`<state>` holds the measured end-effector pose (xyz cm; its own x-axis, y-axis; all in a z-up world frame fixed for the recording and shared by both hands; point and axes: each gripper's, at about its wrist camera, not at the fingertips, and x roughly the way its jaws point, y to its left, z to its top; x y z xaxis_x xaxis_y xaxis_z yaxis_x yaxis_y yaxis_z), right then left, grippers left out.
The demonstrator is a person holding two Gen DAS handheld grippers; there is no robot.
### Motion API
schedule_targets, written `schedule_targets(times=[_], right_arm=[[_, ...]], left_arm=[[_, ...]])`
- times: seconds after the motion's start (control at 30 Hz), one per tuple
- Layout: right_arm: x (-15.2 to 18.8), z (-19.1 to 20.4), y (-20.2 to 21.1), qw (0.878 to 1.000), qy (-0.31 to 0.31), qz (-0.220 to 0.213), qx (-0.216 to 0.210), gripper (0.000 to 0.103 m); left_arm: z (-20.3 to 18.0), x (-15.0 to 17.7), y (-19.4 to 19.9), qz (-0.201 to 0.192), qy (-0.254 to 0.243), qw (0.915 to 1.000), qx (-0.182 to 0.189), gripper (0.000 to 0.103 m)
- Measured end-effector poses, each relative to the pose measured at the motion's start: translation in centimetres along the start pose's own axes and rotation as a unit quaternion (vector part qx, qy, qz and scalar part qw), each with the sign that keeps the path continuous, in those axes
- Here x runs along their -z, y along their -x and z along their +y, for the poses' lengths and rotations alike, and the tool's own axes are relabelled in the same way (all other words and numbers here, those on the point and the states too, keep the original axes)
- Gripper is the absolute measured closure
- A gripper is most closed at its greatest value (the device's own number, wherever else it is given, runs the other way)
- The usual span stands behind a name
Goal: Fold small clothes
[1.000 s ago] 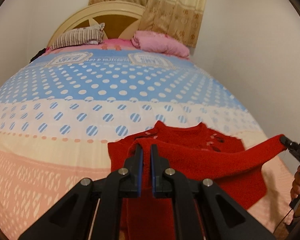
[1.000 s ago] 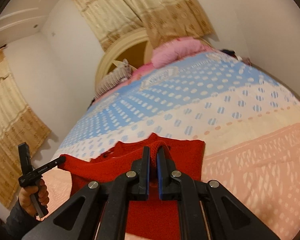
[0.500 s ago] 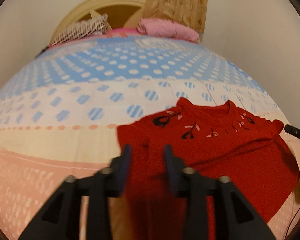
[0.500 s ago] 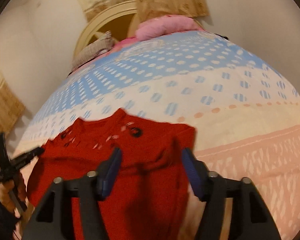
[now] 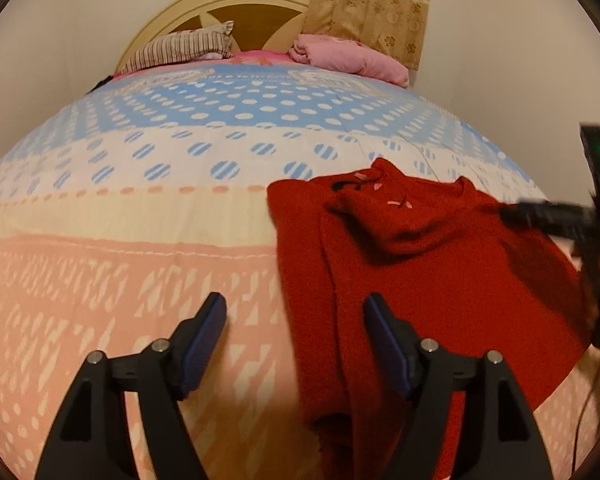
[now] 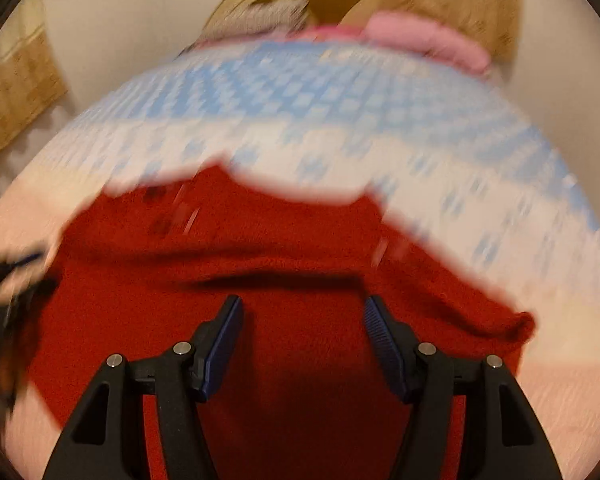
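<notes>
Both grippers (image 5: 296,332) (image 6: 302,332) now off sweater (image 5: 420,264)

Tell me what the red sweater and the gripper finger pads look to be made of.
Red sweater: apparently a fuzzy knit, wool or acrylic; matte, nubbly surface, soft folds. Left gripper finger pads: likely blue rubber or soft plastic; fine ribbing shows on a right-gripper pad.

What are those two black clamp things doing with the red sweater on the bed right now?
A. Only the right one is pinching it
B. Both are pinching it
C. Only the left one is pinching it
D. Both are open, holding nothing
D: the left gripper and the right gripper both show fingers spread wide apart, and the red sweater lies loose on the bed.
</notes>
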<state>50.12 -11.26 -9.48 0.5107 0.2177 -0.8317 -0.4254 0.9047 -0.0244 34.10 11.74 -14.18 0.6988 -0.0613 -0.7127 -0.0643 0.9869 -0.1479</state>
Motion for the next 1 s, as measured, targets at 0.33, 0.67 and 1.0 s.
schedule_targets(times=[0.33, 0.67, 1.0], right_arm=[[1.8, -1.6, 3.7, 0.996, -0.056, -0.054, -0.033, 0.039], [9.3, -7.3, 8.1, 0.994, -0.098, -0.046, 0.0, 0.039], [9.0, -5.8, 4.5, 0.995, -0.095, 0.001, 0.036, 0.038]], left_arm=[[1.1, 0.8, -0.4, -0.001, 0.035, 0.9992, 0.016, 0.02], [2.0, 1.2, -0.6, 0.002, 0.06, 0.9982, 0.011, 0.008], [1.9, 1.3, -1.2, 0.015, 0.055, 0.9983, 0.01, 0.004]])
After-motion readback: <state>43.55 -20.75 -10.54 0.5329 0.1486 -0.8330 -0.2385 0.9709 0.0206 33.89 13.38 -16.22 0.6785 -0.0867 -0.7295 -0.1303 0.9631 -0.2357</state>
